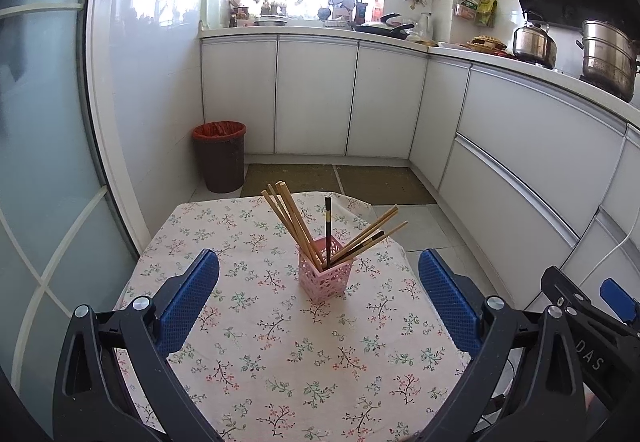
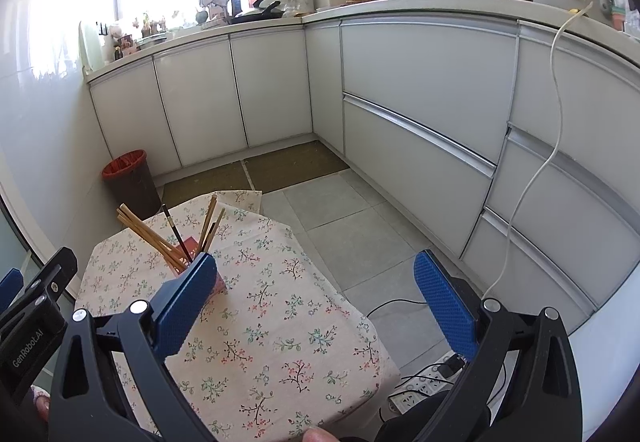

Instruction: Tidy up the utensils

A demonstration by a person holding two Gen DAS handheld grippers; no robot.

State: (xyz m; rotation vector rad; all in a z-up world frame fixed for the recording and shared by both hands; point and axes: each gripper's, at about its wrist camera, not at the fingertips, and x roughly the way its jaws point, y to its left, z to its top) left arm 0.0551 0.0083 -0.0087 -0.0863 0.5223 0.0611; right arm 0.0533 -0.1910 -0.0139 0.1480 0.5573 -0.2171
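Pink lattice-sided chopstick holder (image 1: 324, 269) stands upright near the middle of the small table, on a floral tablecloth (image 1: 280, 354); square plastic cup, perforated walls, open top. In it, bamboo chopsticks (image 1: 292, 220): I count about four tan ones fanned to the left and about three leaning right, tips overlap so the count is rough. Two dark chopsticks: one black chopstick (image 1: 328, 230) standing almost vertical with a gold band, one dark-tipped stick lying among the right-leaning group. All sit in the holder, none loose on the cloth. My left gripper (image 1: 318, 282) hovers over the near side of the table, blue-padded jaws wide apart, holding nothing, the holder framed between them but farther out, not touched. My right gripper (image 2: 316, 278) is off to the table's right side, jaws also spread wide and empty; in the right wrist view its left finger (image 2: 186, 302) hides part of the holder (image 2: 192, 246). One red-lined trash bin (image 1: 219, 156) on the floor past the table, by the white cabinets (image 1: 316, 98).
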